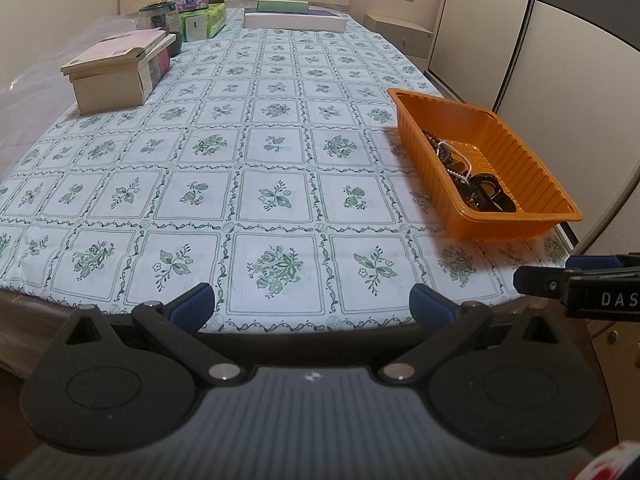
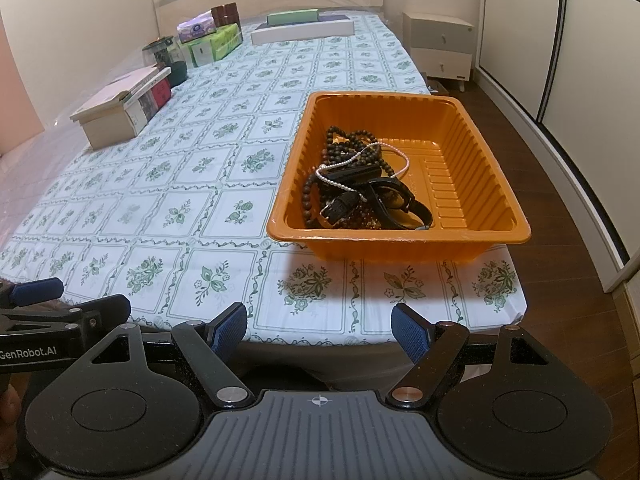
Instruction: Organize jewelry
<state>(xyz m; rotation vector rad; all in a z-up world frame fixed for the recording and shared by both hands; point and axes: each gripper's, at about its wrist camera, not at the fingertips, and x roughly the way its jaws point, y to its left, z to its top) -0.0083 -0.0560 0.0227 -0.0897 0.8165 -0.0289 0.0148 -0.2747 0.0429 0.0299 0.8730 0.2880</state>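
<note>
"genrobot.ai" on left gripper [image 2: 38, 298]

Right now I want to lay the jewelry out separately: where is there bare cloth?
Free: the wide patch between the stacked books and the orange tray, and the strip before the tray. Crowded: the far left edge, with tissue packs and jar.

Tray [image 2: 472, 152] at the bed's [image 2: 168, 208] near right corner, holding tangled beads [image 2: 340, 140], a watch [image 2: 396, 198] and perhaps a strap. Books [image 2: 120, 108] lie far left; boxes [image 2: 302, 30] behind.
</note>
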